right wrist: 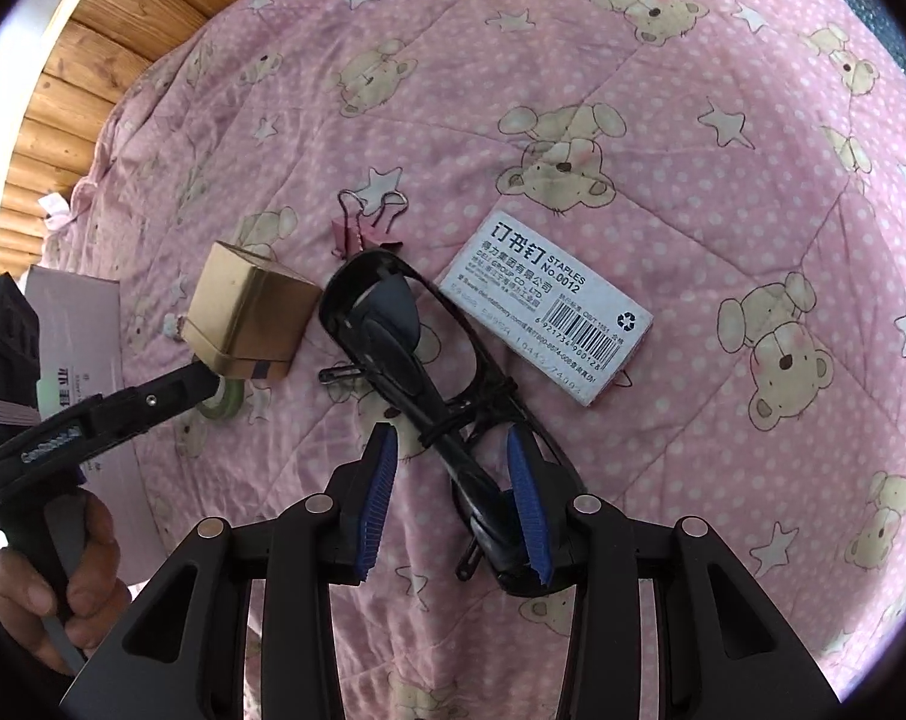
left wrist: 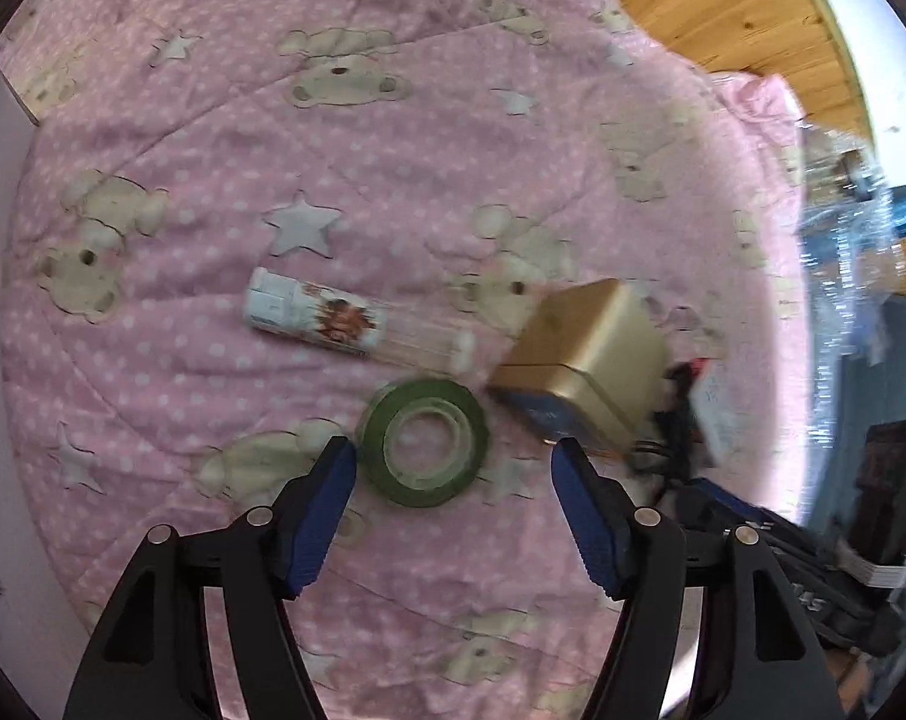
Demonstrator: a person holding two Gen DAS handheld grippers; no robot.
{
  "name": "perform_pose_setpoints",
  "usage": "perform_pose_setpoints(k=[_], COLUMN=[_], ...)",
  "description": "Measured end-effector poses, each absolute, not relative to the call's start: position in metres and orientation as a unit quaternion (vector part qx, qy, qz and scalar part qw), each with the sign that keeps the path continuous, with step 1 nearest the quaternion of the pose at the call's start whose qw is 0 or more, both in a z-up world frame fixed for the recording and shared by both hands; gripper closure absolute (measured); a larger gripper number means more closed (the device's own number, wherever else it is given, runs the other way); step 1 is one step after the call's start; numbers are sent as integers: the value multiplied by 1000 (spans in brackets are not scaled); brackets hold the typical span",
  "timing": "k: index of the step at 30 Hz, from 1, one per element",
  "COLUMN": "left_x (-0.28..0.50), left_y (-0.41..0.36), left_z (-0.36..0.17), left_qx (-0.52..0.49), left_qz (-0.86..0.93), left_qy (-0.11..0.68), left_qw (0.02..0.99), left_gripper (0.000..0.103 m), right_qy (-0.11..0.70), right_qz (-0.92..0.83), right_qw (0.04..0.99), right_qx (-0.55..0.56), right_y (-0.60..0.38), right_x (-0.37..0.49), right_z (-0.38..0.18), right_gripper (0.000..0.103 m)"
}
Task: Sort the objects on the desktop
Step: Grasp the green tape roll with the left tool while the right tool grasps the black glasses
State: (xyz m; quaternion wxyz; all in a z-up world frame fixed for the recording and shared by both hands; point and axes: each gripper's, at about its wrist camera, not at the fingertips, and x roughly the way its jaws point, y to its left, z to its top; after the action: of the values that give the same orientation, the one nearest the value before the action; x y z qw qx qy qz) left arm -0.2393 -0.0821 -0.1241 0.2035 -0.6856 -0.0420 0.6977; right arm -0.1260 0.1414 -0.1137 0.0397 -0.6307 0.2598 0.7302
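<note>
Hovering over a pink quilted cover printed with bears and stars, the left claw stands wide open with nothing between its blue-padded fingers. A roll of green tape with a pale core lies flat on the cover just ahead of the claw, close beside the left pad. Beyond the roll lies a white cylindrical tube with a printed label, on its side. To the right of both stands a tilted gold-coloured metal box, near the tape roll; whether they touch cannot be told through the blur.

From the right wrist view, the right claw is about half open, and a pair of black-framed glasses lies on the cover between and ahead of its fingers. The frame's near end lies against the right blue pad, while the left pad stands clear, so the claw has no closed hold on it. Just beyond the glasses, a white box of staples with black print and a barcode lies flat. Small pink binder clips with wire handles sit near the far end of the glasses. The gold box appears on the left, with the left claw's black arm reaching in beneath it, held by a person's hand at the lower left edge. Wooden planks show past the cover's far left corner.
</note>
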Motion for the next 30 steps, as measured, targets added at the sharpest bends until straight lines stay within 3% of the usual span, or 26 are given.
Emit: perform_pose_setpoints(k=[8,10,11,15,30], left_x=[-225,-220,-219,-224,-210], left_y=[-64,-62,-63,-84,-118], left_z=[-123,-123,-122,-117,-87], left_qx=[-639,-625,-623,-633,-636], left_qz=[740,753,756,751,751], left_qy=[51,77,80,46,5], left_qw=[202,190,186,179,178], left_gripper=[32,51,53,54,54], right_qy=[254,239,234,222,295], right_qz=[732,736,738,744,736], right_qw=[38,35,32,28,14], right_qx=[-631,-633,-633,-629,-609], right_y=[141,137,135,130,131], right_x=[-128,-129,-128,-126,-116], right_z=[-120,-119,-119,-115,-104], right_gripper=[62,72,76,83,88])
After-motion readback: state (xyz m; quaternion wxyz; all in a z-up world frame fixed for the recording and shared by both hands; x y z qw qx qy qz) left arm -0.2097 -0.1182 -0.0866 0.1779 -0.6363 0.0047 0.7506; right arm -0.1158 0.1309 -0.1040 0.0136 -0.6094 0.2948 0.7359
